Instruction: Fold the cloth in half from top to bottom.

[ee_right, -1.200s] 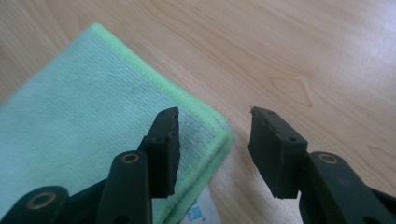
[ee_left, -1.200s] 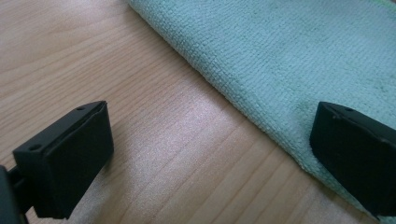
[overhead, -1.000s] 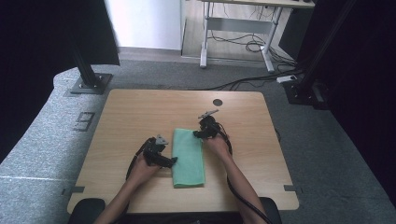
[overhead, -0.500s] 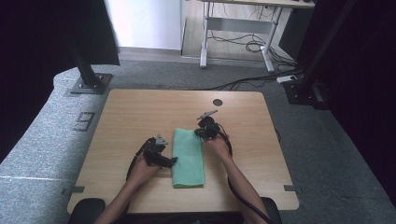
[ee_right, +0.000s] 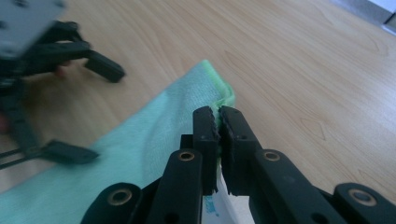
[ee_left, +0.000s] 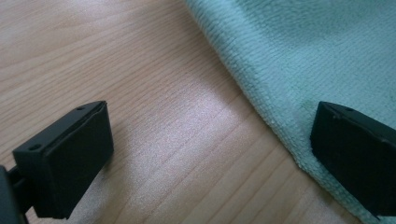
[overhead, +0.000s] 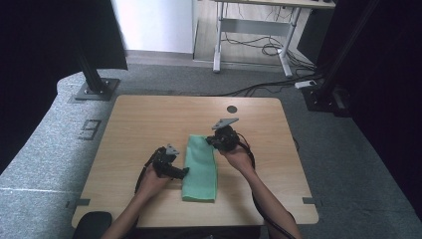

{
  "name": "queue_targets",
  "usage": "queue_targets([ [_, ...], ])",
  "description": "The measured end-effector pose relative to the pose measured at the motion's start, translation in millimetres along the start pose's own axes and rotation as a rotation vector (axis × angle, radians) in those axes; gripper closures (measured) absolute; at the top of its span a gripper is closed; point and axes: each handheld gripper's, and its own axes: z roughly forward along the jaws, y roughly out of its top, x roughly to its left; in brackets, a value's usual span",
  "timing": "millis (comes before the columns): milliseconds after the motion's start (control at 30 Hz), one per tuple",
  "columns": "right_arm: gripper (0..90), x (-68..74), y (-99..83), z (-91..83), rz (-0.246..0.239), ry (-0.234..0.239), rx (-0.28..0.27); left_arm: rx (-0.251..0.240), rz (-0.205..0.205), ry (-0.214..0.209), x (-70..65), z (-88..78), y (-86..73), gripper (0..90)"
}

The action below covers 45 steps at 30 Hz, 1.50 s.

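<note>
A folded green towel [overhead: 200, 167] lies lengthwise on the middle of the wooden table [overhead: 149, 119]. My right gripper [overhead: 210, 141] is at the towel's far right corner. In the right gripper view its jaws [ee_right: 218, 122] are shut on the towel's raised edge [ee_right: 226, 95]. My left gripper [overhead: 185, 173] rests at the towel's left edge, open. In the left gripper view [ee_left: 210, 154] one jaw sits on bare wood and the other over the towel's hem [ee_left: 303, 56]. The right gripper view also shows the left gripper [ee_right: 108, 115], blurred, with its fingers spread.
A dark round grommet [overhead: 232, 109] sits in the table's far edge. Black stand bases [overhead: 93, 90] and cables [overhead: 259, 50] lie on the grey floor beyond. Bare wood stretches to the left and right of the towel.
The right gripper has risen slightly with the towel's far corner pinched in it. The left gripper has stayed where it was.
</note>
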Motion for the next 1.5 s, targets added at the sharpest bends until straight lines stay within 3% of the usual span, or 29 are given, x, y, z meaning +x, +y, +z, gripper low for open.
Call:
queue_targets([
  [333,84.5,28.2,-11.0,-36.4,-0.05,0.074,-0.048,0.0,-0.001,0.002,-0.2,-0.1,-0.1,0.0],
  [700,84.4,55.0,-46.4,-51.6,-0.062,0.166,-0.06,0.002,0.0,0.004,-0.1,-0.3,-0.2,0.0],
  [933,84.4,70.0,-71.3,-52.2,-0.076,0.198,-0.037,0.001,-0.001,0.004,-0.2,-0.3,-0.2,0.0],
  [1233,84.2,77.2,-96.1,-43.5,-0.061,0.214,0.021,0.0,-0.001,0.003,-0.1,-0.3,-0.3,0.0],
  [1500,84.1,81.4,-110.4,-27.4,-0.047,0.22,0.078,0.006,0.044,-0.058,2.1,-3.0,-1.4,0.0],
])
